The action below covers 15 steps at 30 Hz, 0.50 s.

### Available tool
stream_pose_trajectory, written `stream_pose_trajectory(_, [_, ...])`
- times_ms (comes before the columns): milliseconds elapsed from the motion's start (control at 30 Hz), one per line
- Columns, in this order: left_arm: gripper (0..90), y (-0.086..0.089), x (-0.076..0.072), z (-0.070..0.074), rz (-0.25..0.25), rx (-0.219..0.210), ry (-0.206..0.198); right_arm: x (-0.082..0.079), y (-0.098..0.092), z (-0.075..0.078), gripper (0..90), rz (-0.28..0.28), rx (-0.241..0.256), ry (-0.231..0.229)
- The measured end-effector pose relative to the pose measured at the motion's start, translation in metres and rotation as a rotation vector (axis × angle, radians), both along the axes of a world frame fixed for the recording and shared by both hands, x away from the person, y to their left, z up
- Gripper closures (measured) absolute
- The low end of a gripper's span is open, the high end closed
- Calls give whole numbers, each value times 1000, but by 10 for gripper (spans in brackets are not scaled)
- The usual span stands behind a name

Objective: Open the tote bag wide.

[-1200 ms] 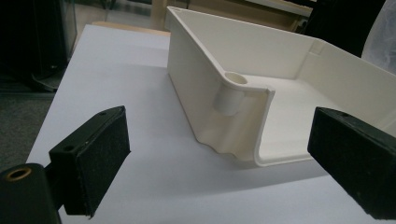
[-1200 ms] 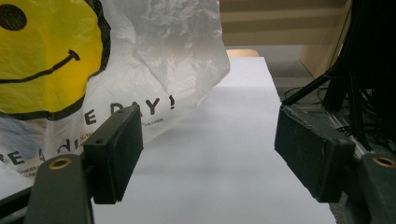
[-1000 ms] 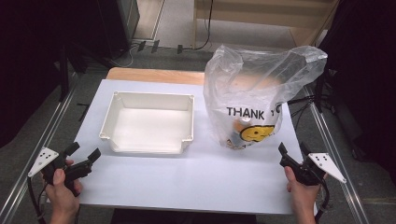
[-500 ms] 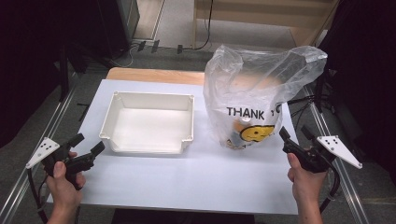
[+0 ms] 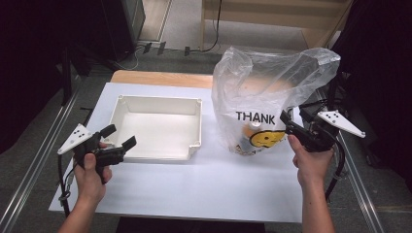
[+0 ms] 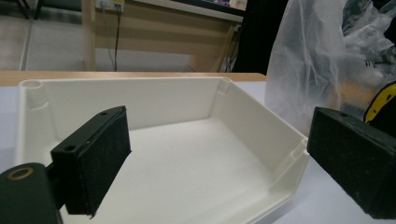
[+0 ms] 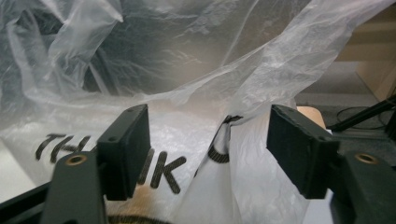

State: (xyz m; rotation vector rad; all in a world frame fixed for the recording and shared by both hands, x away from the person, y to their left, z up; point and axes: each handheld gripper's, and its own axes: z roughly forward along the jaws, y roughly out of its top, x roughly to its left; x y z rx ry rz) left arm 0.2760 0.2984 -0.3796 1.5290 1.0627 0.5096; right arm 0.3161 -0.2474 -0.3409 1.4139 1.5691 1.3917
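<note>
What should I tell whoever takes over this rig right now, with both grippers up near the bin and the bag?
Left gripper: open, holding nothing, at the near left corner of the white bin.
Right gripper: open, jaws either side of a fold on the right flank of the plastic bag, not closed on it.
The bag stands upright to the right of the bin, with items inside it; what they are cannot be told.
The bin holds nothing.
Done: both grippers brought up close.
Left, likely: grip the bag, open it, move its contents to the bin.

left claw (image 6: 219,163) jaws wide apart | white tray (image 6: 196,140) between them | plastic bag (image 6: 317,60) beside tray
</note>
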Motion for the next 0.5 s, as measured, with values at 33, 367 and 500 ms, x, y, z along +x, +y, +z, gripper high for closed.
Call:
stream_pose_trajectory(33, [100, -5, 3, 1, -4, -3, 3, 8, -1, -1, 373, -21, 8, 36])
stream_pose_trajectory(367, [132, -54, 27, 12, -43, 10, -14, 26, 3, -16, 595, 79, 44, 126])
stream_pose_trajectory(500, [187, -72, 33, 14, -57, -5, -25, 24, 7, -20, 733, 79, 58, 120])
